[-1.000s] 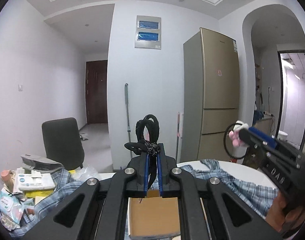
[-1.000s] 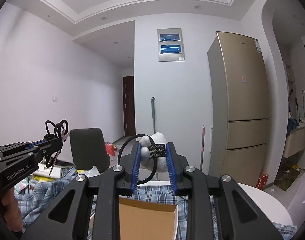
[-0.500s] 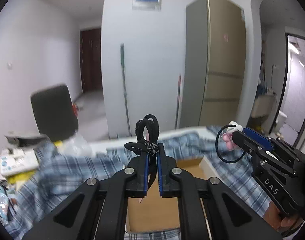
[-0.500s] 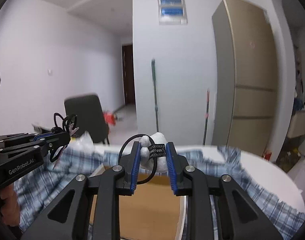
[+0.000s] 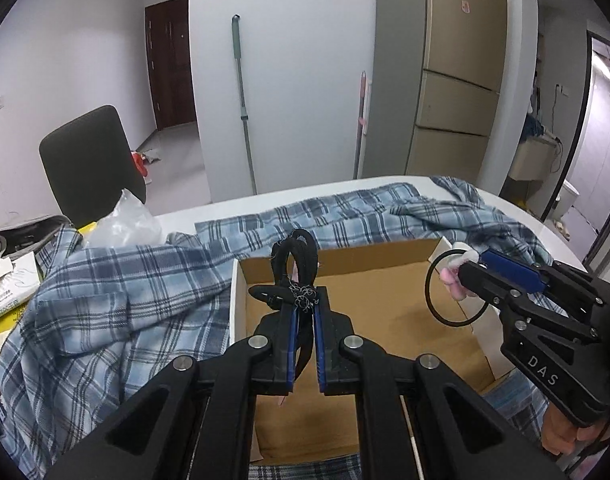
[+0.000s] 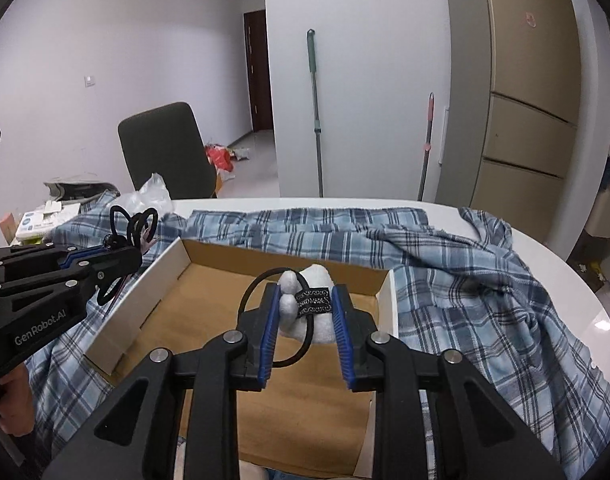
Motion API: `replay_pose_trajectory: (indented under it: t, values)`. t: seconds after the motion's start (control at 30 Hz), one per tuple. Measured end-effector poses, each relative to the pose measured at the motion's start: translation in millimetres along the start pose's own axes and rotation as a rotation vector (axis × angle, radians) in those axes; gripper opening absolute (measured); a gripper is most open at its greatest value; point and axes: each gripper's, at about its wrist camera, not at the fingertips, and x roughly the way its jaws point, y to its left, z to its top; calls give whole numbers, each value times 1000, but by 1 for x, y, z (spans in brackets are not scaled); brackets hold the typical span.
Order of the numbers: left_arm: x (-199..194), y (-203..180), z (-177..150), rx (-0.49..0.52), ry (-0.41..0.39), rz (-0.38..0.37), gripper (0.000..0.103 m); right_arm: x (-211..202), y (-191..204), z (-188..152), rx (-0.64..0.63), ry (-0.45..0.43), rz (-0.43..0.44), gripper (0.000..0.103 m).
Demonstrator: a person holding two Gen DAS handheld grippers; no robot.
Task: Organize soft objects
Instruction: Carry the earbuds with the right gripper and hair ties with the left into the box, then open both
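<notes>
Left tool [image 5: 303, 312]: pinched on a black hair tie bundle [image 5: 295, 268], held above the cardboard box [image 5: 385, 300]. Right tool [image 6: 305, 320]: clamped on a white plush hair tie [image 6: 311, 304], held over the same box. Box is laid on a plaid cloth [image 6: 465, 280] covering the worktop [image 6: 593, 320].

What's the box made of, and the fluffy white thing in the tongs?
The box looks like cardboard: matte brown inside, white outside, with thin folded walls. The fluffy white thing in the right tongs looks like soft plush fabric on a black elastic loop, probably a hair tie; its fuzzy surface bulges where squeezed.
</notes>
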Motion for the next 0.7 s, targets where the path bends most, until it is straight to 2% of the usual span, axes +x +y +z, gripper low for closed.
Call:
replay_pose_trajectory:
  t: [0.07,0.1,0.13,0.17,0.2,0.43,0.57,0.7]
  values:
    - [1,-3,-1,7,9,3,12,0,0,0,8,9,13,34]
    - [1,-4,-1,10,10,8,23,1,-1,0,12,10,16,41]
    - [2,-5,-1,14,9,13,30,0,-2,0,14,4,11,54]
    - [1,-6,-2,15,-3,17,48,-3,-2,0,14,-10,2,56]
    - [-1,-4,-2,14,-13,21,60,-4,-2,1,10,-17,-2,56]
    - [-20,0,6,-3,-68,35,61,-19,-2,10,5,-55,-12,56]
    - [-46,0,15,-12,-122,32,61,-42,-4,23,11,-112,-19,56]
    - [-73,-6,25,32,-168,16,61,-69,-4,34,6,-166,-17,57]
